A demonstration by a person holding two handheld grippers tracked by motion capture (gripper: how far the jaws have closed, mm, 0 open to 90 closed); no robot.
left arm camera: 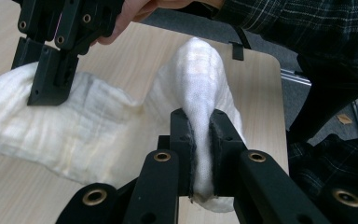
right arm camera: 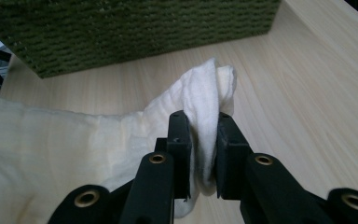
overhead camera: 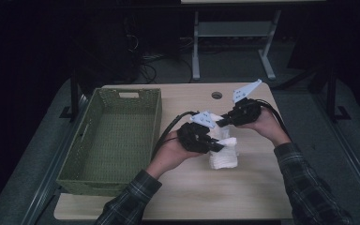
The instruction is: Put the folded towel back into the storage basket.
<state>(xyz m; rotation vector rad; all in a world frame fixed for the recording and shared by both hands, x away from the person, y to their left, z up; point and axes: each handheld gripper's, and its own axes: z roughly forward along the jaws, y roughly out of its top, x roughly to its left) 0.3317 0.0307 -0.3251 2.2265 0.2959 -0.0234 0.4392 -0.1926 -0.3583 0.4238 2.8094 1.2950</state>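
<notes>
A white cloth (overhead camera: 224,152) hangs above the light wooden table (overhead camera: 192,192), held up between both grippers. My left gripper (overhead camera: 218,146) is shut on one bunched edge of the cloth (left arm camera: 200,112), which is squeezed between its two black pads. My right gripper (overhead camera: 221,123) is shut on another edge of the cloth (right arm camera: 204,112). In the left gripper view the right gripper (left arm camera: 51,88) shows at the upper left, pinching the far part of the cloth. The cloth sags between the two grips.
A green woven basket (overhead camera: 113,140) stands on the left part of the table, its side wall (right arm camera: 121,32) close behind the cloth. A round cable hole (overhead camera: 216,95) lies at the table's far edge. A metal stand (overhead camera: 234,42) is on the floor beyond.
</notes>
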